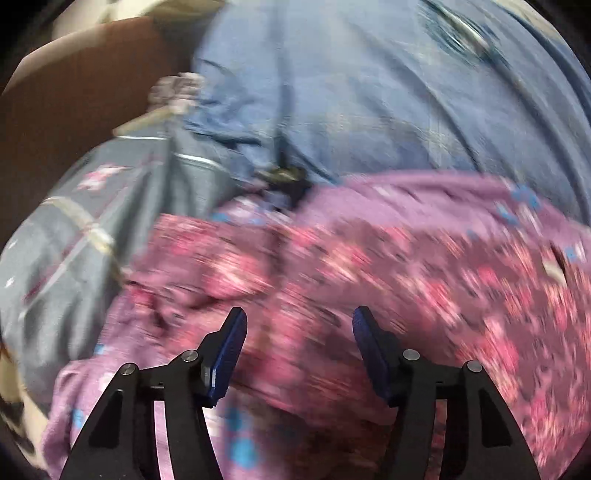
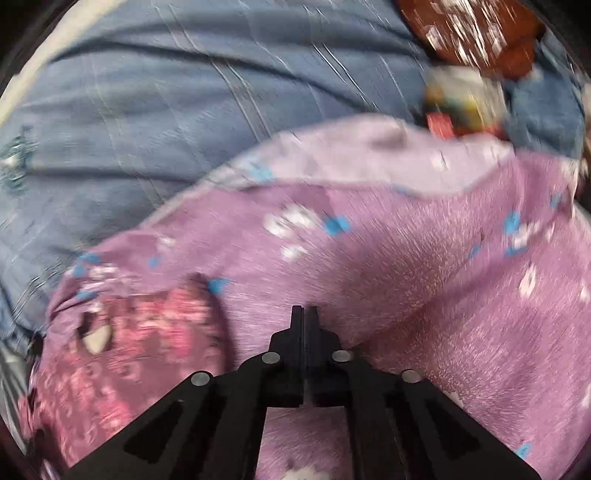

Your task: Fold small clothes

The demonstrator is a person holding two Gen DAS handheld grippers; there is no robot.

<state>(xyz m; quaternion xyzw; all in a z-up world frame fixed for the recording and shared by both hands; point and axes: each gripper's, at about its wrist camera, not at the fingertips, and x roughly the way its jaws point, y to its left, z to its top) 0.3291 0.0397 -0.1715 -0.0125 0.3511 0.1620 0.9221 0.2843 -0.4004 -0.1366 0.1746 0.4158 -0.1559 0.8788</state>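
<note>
A small purple garment with a pink flower print lies crumpled on a blue bedsheet. Its pale purple side with white and blue flowers fills the right wrist view. My left gripper is open and empty, its blue pads just above the pink print. My right gripper is shut, its tips against the purple cloth; whether cloth is pinched between them cannot be told. Both views are blurred by motion.
A grey patterned cloth lies left of the garment. A brown surface is at the far left. A brown printed item and a colourful object lie at the far right on the bedsheet.
</note>
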